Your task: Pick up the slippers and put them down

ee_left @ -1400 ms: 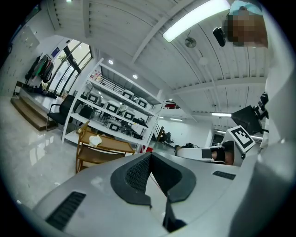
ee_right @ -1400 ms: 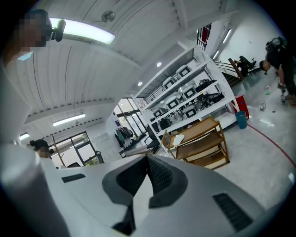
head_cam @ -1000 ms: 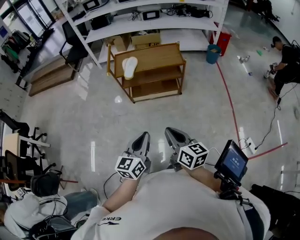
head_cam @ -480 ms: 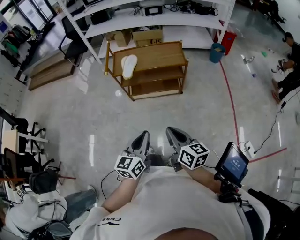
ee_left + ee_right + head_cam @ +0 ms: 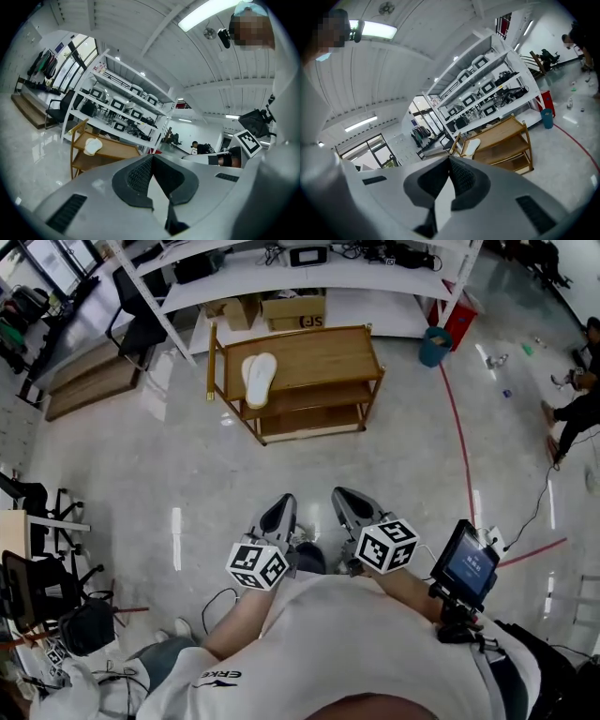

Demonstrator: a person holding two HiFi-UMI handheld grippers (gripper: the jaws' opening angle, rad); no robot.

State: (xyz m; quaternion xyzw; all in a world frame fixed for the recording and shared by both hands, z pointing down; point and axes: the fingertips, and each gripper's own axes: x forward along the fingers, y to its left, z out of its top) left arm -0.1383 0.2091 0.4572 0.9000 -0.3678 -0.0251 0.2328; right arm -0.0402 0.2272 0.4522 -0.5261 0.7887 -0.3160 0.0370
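A pair of white slippers (image 5: 257, 379) lies side by side at the left end of the top shelf of a low wooden rack (image 5: 328, 352), across a stretch of floor from me. My left gripper (image 5: 281, 510) and right gripper (image 5: 345, 501) are held close to my body, pointing toward the rack, both shut with nothing between the jaws. The left gripper view shows its closed tip (image 5: 152, 157) with the slippers (image 5: 93, 146) far off at the left. In the right gripper view the closed tip (image 5: 450, 159) sits below the distant slippers (image 5: 472, 146) on the rack (image 5: 508, 136).
White shelving (image 5: 309, 273) with equipment stands behind the rack, with cardboard boxes (image 5: 292, 310) under it. A blue bin (image 5: 431, 345) and a red floor line (image 5: 459, 437) lie to the right. Chairs (image 5: 37, 563) stand at the left, and a person (image 5: 577, 409) crouches at the far right.
The rack with the slippers has come nearer and sits lower in the head view. Both grippers keep their place in front of my body and stay shut.
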